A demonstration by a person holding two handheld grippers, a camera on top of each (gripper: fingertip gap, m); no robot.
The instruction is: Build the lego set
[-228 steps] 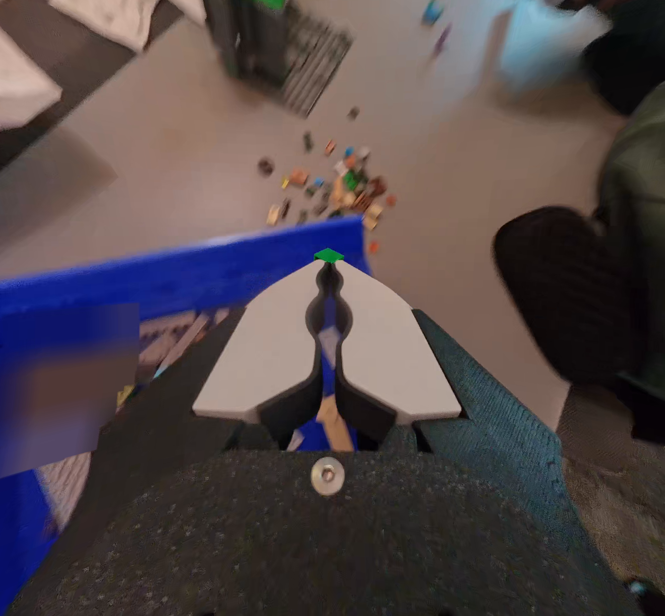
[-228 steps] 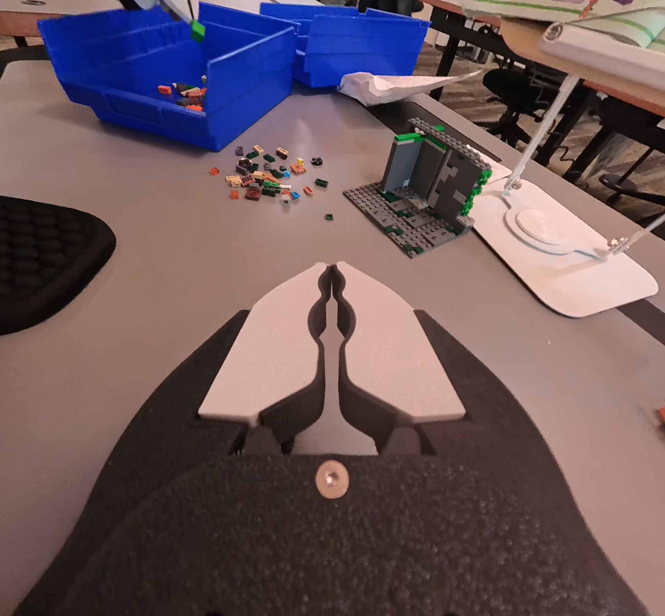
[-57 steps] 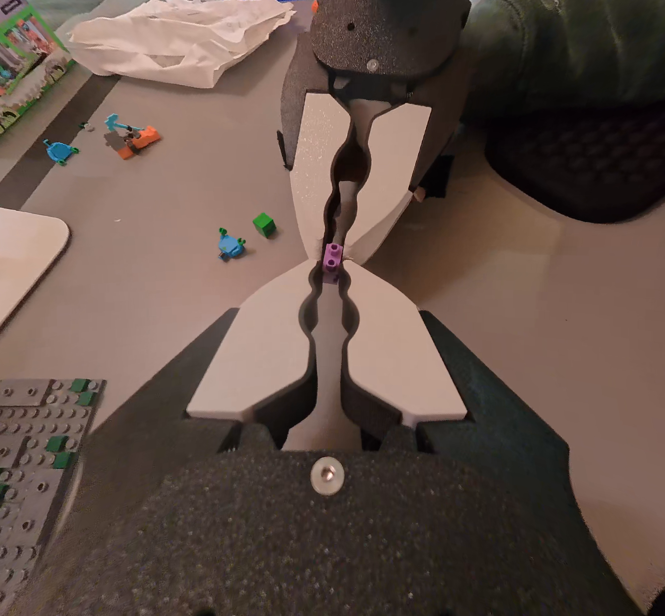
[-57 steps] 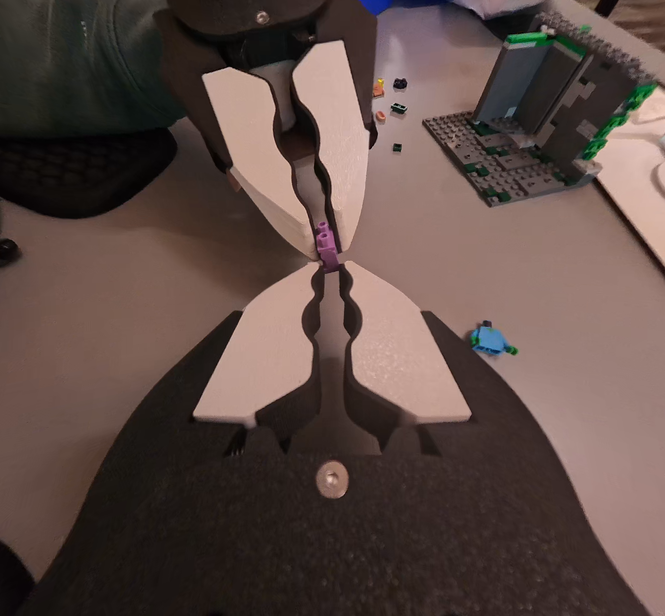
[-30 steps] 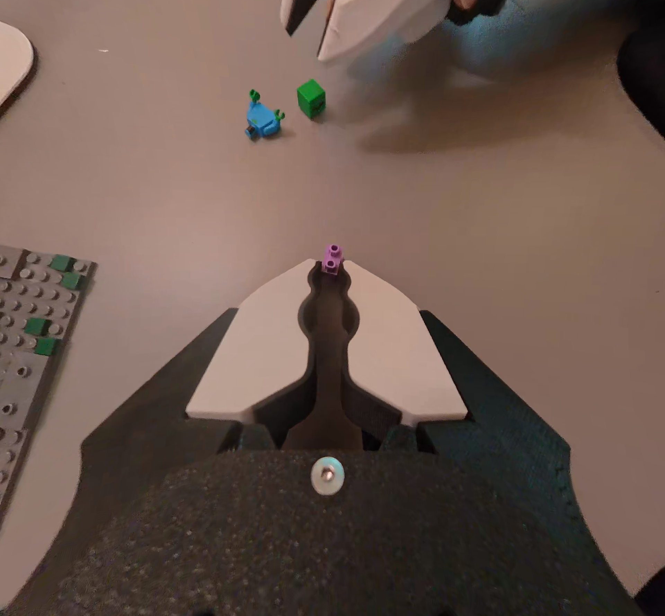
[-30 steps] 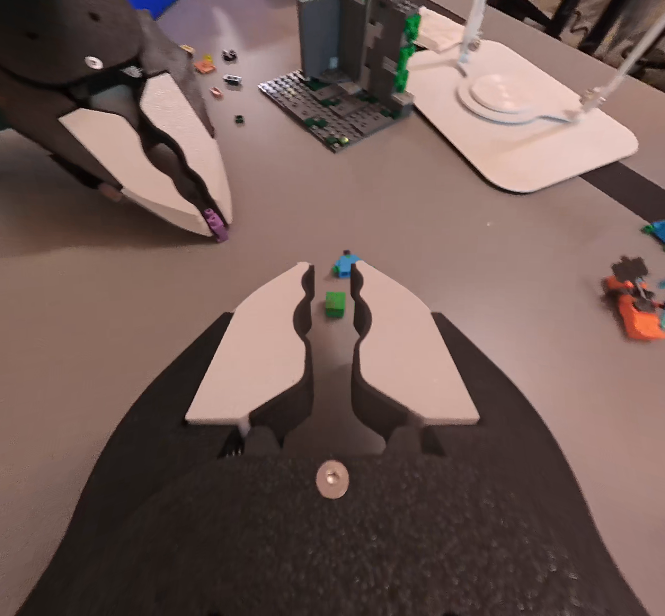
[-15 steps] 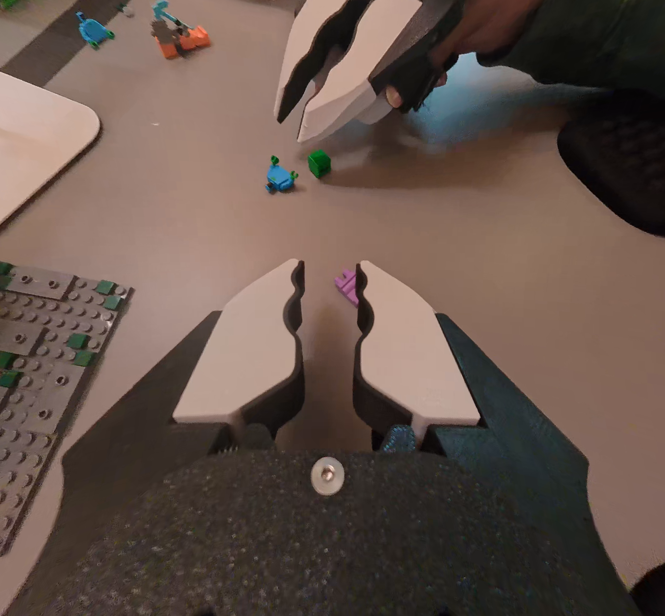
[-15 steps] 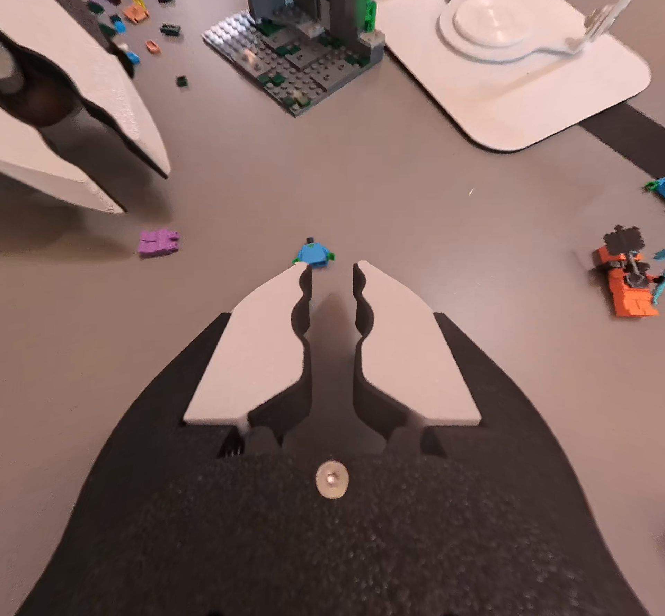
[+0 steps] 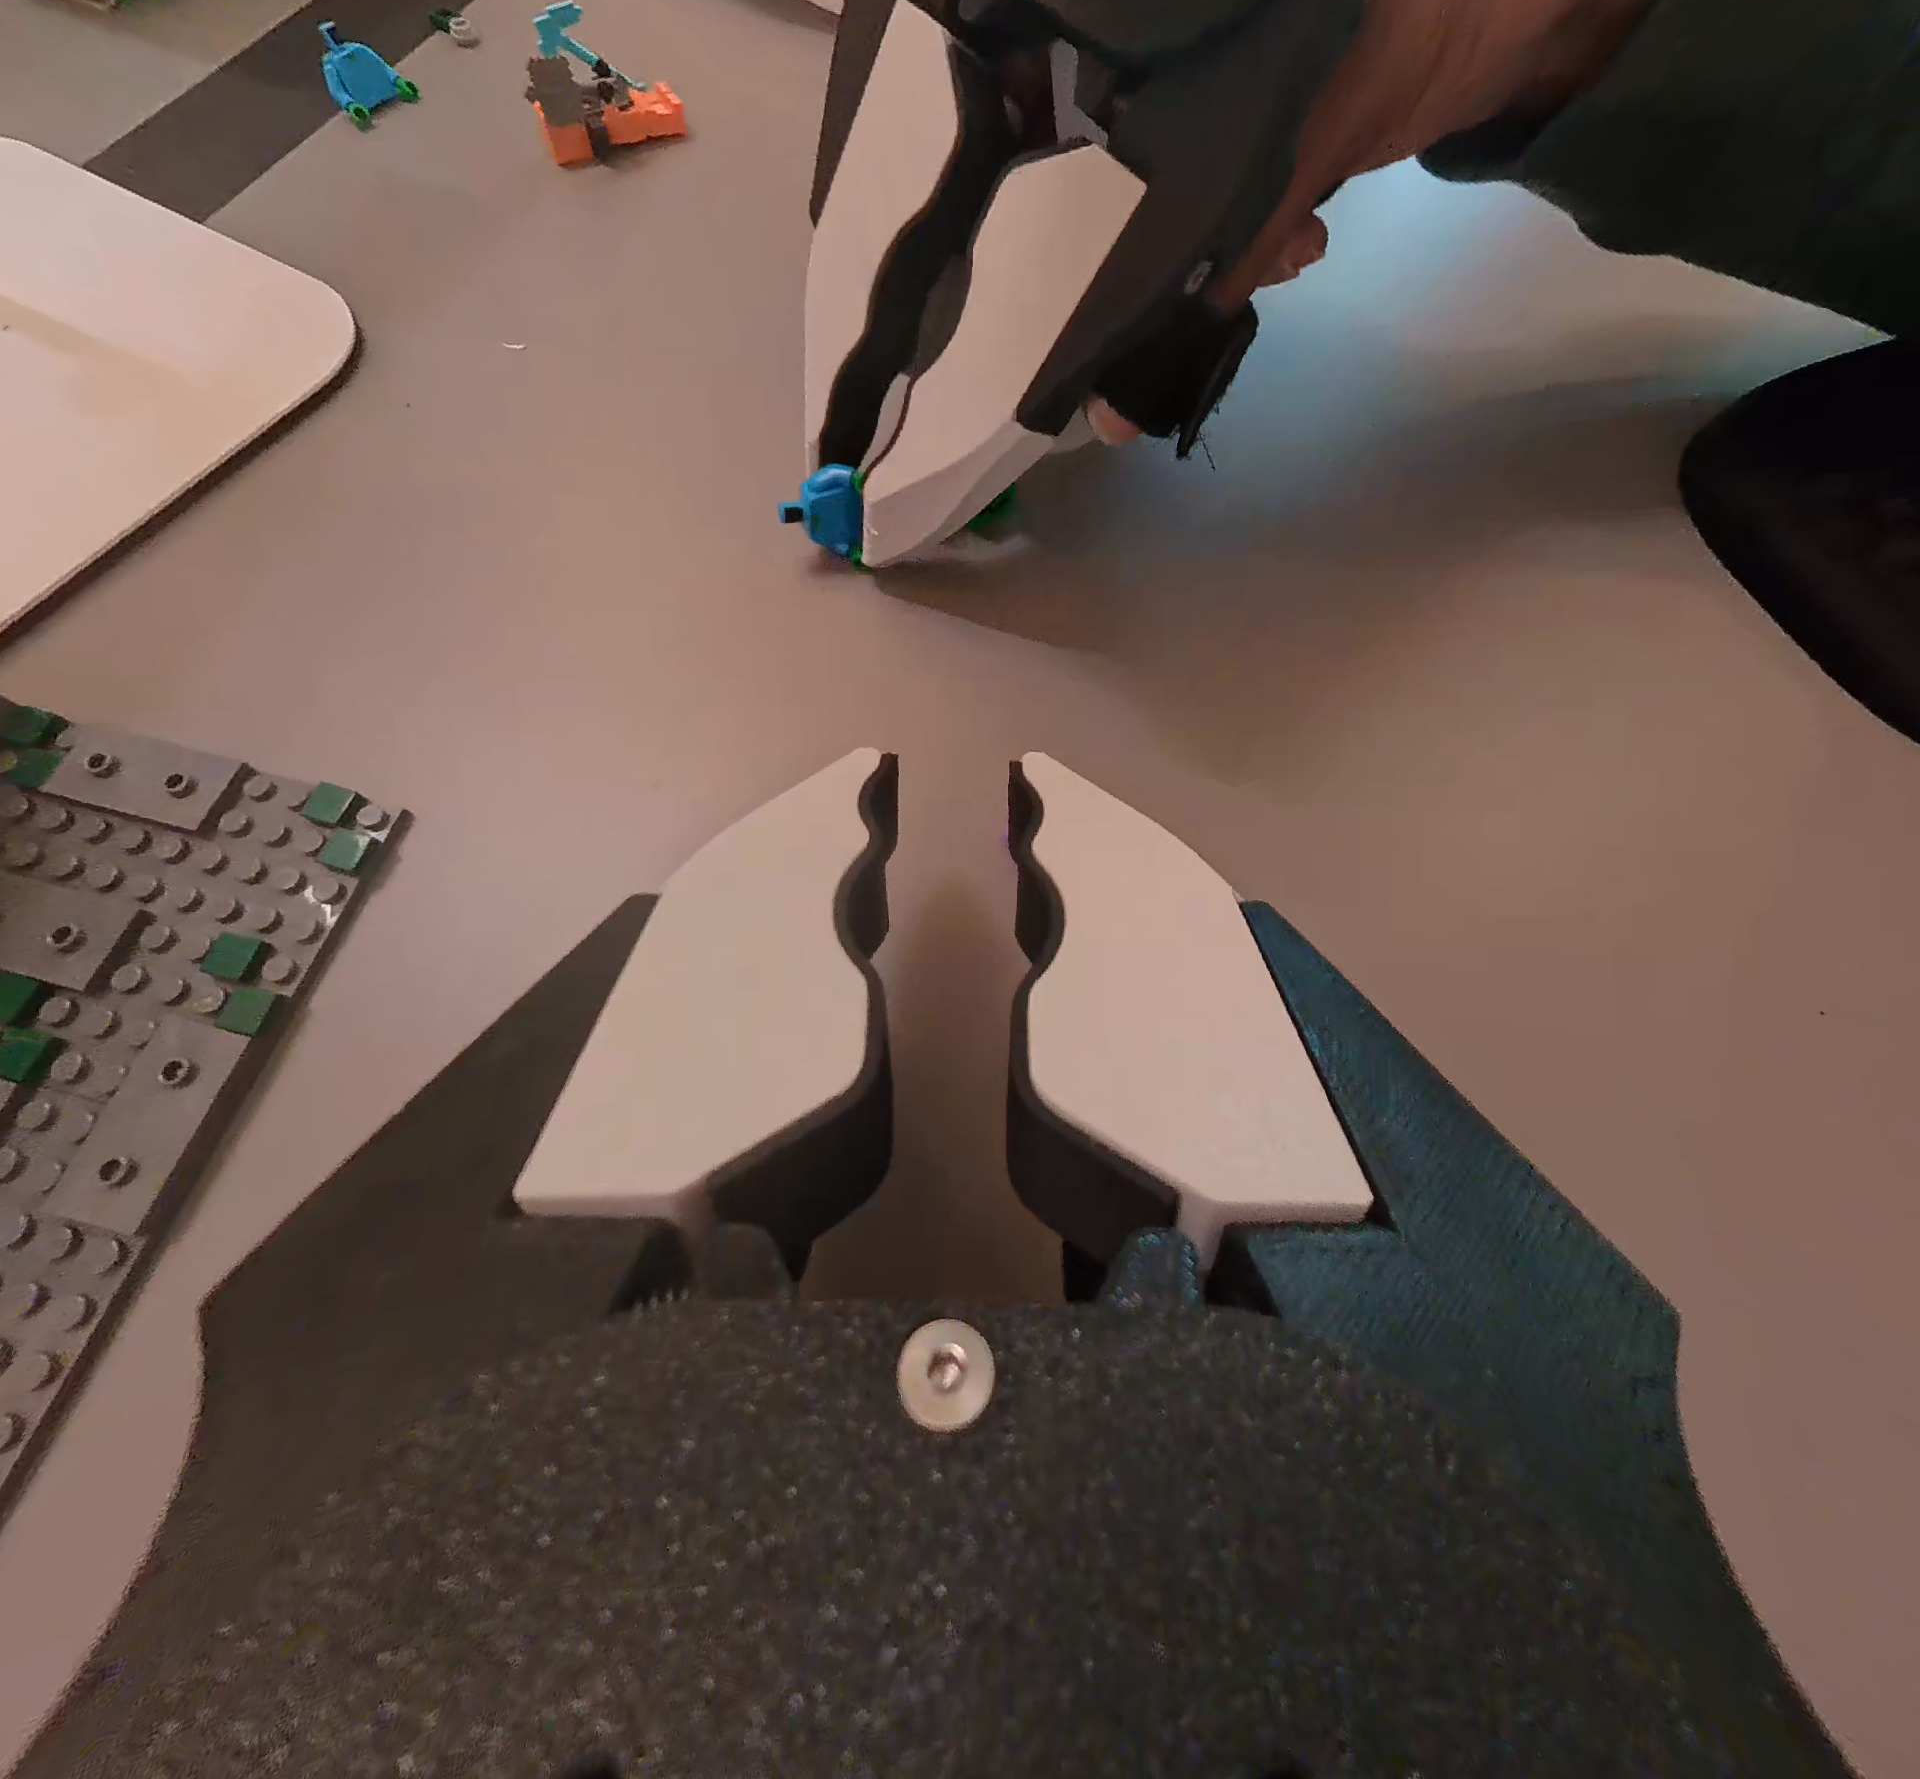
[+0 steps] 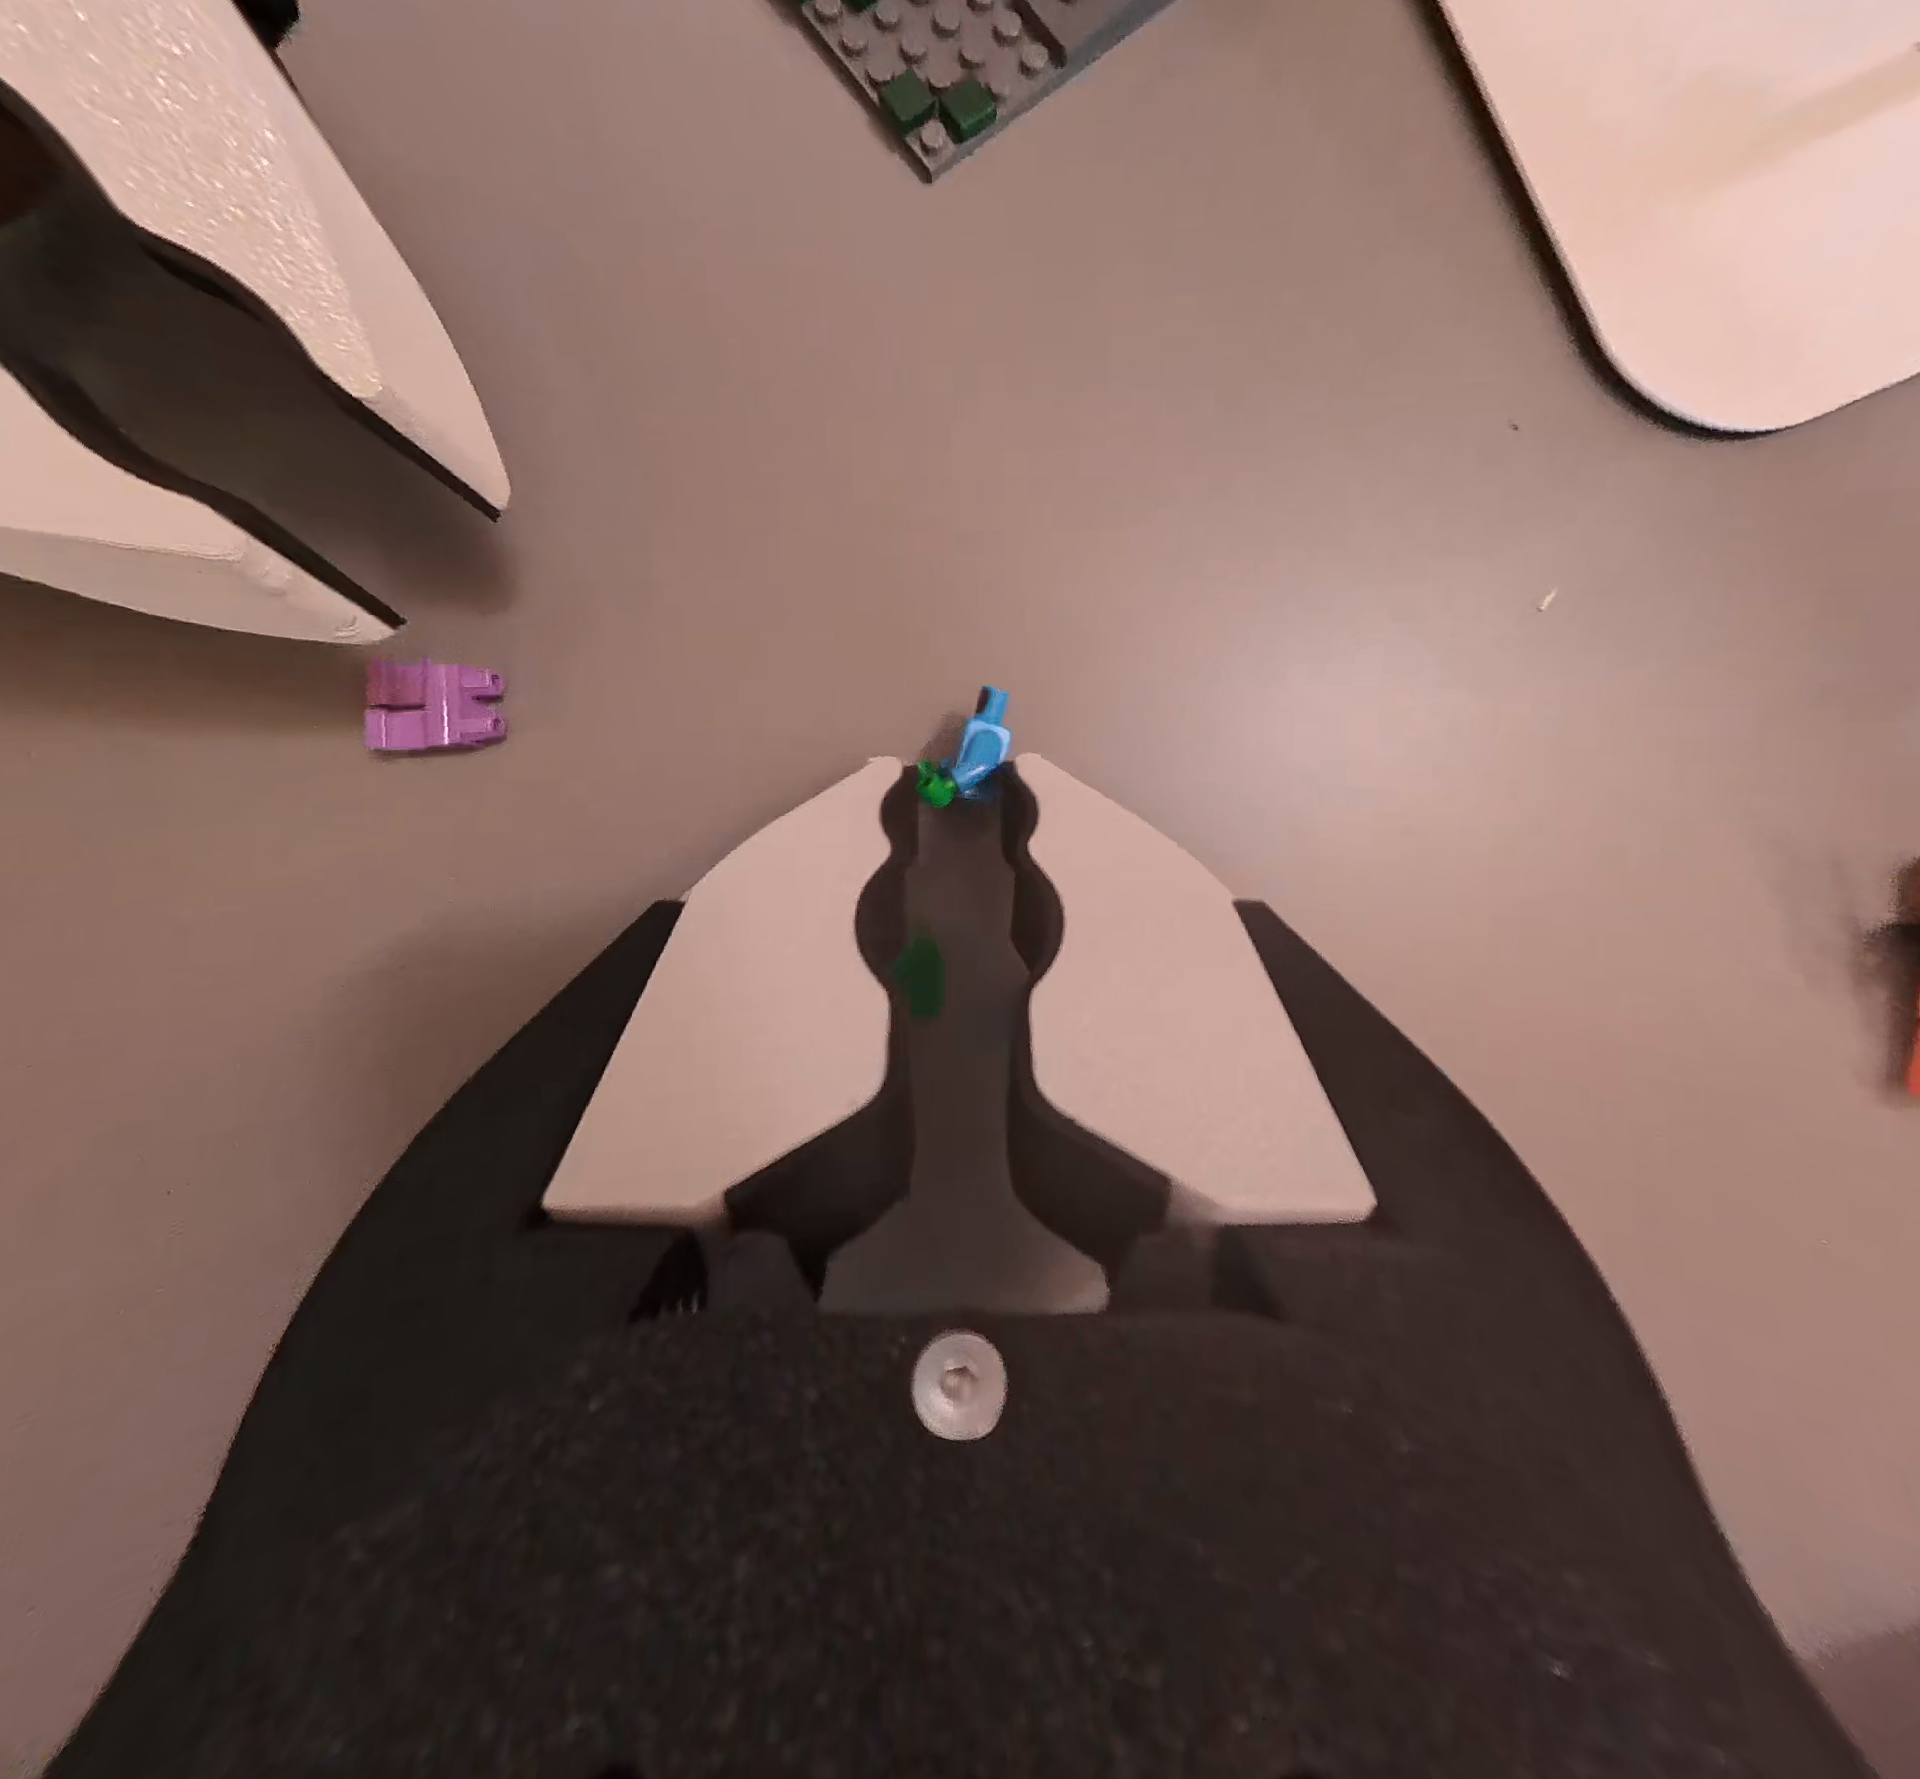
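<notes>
The small blue plastic minifigure torso with green hands (image 10: 977, 755) is being pinched at the tips of the right gripper (image 10: 951, 765), low on the grey worktop (image 10: 1143, 503). The left gripper (image 9: 945, 773) is being held spread, empty, with the purple plastic leg piece (image 10: 434, 707) lying just beside its tips. A squarer, firmer pinch is probably being called for before lifting.

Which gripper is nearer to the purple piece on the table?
Left. The purple piece lies just beyond the open left gripper, untouched. The right gripper is farther away, its jaws around the blue torso piece.
</notes>
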